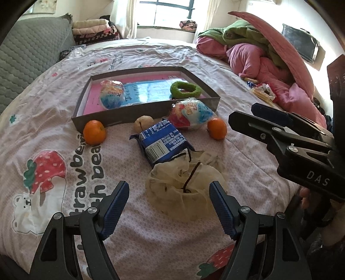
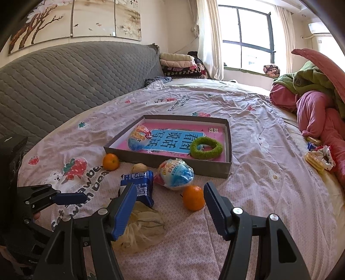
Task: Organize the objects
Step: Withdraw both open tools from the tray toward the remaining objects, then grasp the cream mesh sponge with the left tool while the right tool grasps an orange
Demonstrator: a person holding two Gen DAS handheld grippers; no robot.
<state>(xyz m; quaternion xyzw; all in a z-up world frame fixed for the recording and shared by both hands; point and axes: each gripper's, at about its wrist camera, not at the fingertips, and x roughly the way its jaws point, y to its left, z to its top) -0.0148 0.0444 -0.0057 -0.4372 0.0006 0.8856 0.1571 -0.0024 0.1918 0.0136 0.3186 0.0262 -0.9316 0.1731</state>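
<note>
L gripper [image 1: 169,200] wide over mesh pouch [image 1: 185,189], R gripper [image 2: 170,206] wide, empty; only R view shows wall painting [image 2: 73,19].

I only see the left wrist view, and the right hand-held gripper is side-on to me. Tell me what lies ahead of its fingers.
Observer: In the right wrist view the right hand-held gripper is open and empty. An orange lies on the bedspread just ahead, near its right-side finger.
Operator: Report what the other finger covers.
Observer: That finger overlaps the pale mesh bag and the near edge of the blue packet.
Operator: Now describe the wall above the grey headboard.
Observer: A painted panel of blossom branches hangs above the headboard.
</note>
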